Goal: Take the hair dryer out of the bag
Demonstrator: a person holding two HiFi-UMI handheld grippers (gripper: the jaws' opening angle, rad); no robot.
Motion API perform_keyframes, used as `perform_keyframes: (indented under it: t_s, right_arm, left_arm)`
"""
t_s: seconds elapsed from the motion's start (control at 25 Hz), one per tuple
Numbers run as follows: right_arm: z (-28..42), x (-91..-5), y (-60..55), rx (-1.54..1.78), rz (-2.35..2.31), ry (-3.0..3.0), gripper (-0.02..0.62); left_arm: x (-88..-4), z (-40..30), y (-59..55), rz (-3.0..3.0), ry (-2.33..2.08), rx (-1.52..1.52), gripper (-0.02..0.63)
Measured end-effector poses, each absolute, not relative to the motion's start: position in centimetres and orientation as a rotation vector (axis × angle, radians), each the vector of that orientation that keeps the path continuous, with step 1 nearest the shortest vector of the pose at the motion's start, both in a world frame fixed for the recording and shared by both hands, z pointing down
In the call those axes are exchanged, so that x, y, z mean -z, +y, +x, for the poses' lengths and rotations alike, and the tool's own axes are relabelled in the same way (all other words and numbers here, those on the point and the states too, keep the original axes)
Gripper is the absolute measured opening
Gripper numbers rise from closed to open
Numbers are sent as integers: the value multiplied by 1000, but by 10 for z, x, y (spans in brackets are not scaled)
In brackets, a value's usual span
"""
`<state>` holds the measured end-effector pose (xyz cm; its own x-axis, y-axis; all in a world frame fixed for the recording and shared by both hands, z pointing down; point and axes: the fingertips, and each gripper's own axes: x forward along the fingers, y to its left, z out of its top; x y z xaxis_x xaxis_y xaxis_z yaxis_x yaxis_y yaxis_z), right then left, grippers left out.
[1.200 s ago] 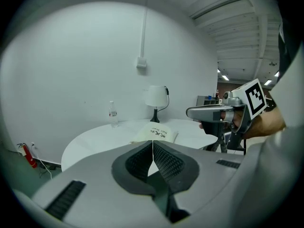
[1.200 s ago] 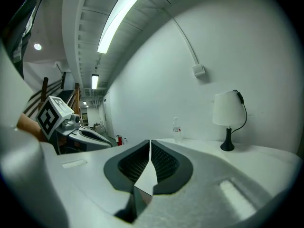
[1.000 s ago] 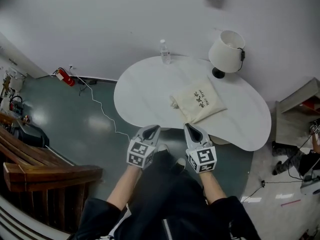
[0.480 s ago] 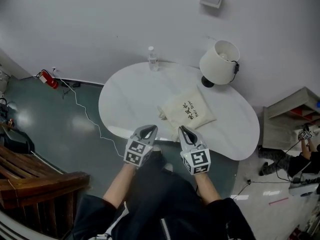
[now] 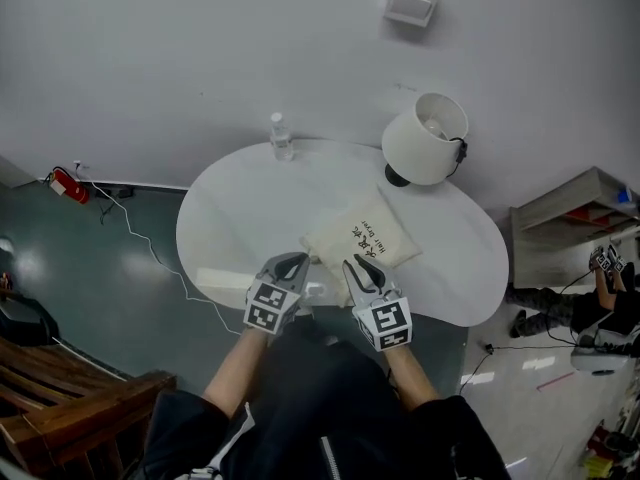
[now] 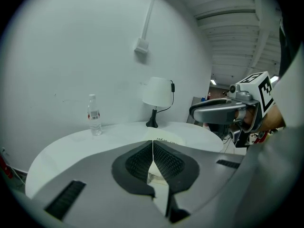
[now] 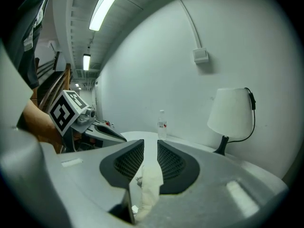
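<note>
— Where's the bag [image 5: 362, 238]?
— Flat on the white desk [image 5: 235, 218], near its front edge, just in front of the lamp [image 5: 425, 138]; a bottle [image 5: 281, 136] stands at the far side. The hair dryer itself doesn't show
— And the tongs?
— Left tongs [image 5: 294, 259] are pressed together, empty, at the desk's edge. Right tongs [image 5: 351, 266] are opening, a narrow gap so far, the bag's cream cloth showing through it, not pinched

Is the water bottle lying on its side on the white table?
No, the water bottle stands upright on the table, with its cap on top.
</note>
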<state>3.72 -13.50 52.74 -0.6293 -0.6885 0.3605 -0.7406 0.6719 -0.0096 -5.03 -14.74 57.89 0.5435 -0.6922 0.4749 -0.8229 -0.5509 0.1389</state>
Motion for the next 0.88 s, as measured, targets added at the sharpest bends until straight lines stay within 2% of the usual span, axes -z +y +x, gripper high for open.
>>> perform_keyframes:
  t_s: [0.52,0.76,0.88]
  right_arm:
    - [31,-544,-153,-213,1218,-2457,128]
    - [21,-581,-153,-246,1109,-2370,223]
    - [17,-600,-151,-262,1064,-2339,227]
  left_arm:
    - [-595,-63,-177,2485,-1114,-525,12]
    - [-597,-65,-181,2494,-1085,-522,12]
    - [-600,-69,-180,2482,-1100,-516,12]
